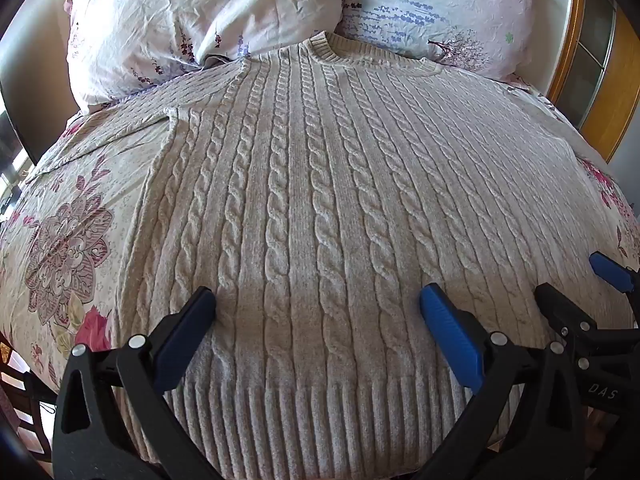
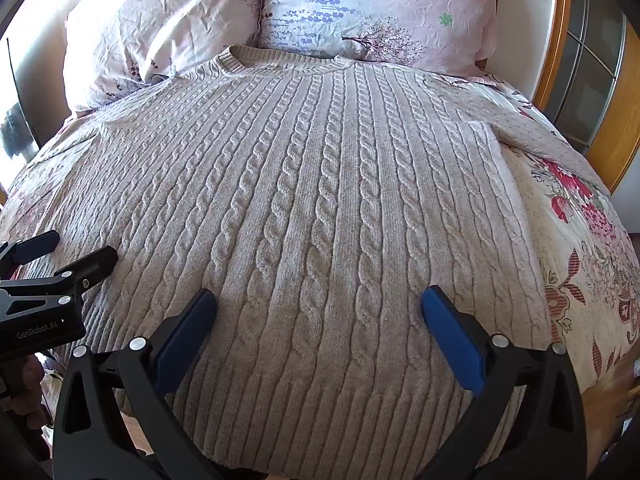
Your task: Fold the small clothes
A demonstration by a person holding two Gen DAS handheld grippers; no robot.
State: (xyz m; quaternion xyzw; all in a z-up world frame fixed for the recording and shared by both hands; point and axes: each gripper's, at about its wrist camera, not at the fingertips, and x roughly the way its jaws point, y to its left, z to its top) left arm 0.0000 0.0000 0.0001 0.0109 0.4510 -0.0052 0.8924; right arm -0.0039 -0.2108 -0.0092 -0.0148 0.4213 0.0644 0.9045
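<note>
A cream cable-knit sweater [image 1: 304,184] lies flat on the bed, collar toward the pillows and ribbed hem nearest me; the right wrist view shows it too, sweater [image 2: 312,184]. My left gripper [image 1: 318,300] hovers open over the lower left part of the sweater, just above the hem, nothing between its blue pads. My right gripper [image 2: 318,300] hovers open over the lower right part, also empty. The right gripper [image 1: 576,276] appears at the right edge of the left wrist view, and the left gripper [image 2: 72,250] at the left edge of the right wrist view.
Two floral pillows [image 1: 200,20] [image 2: 380,12] lie behind the collar. A flowered bedsheet [image 1: 68,240] [image 2: 580,240] shows on both sides of the sweater. A wooden-framed door [image 2: 588,60] stands at the right, beyond the bed.
</note>
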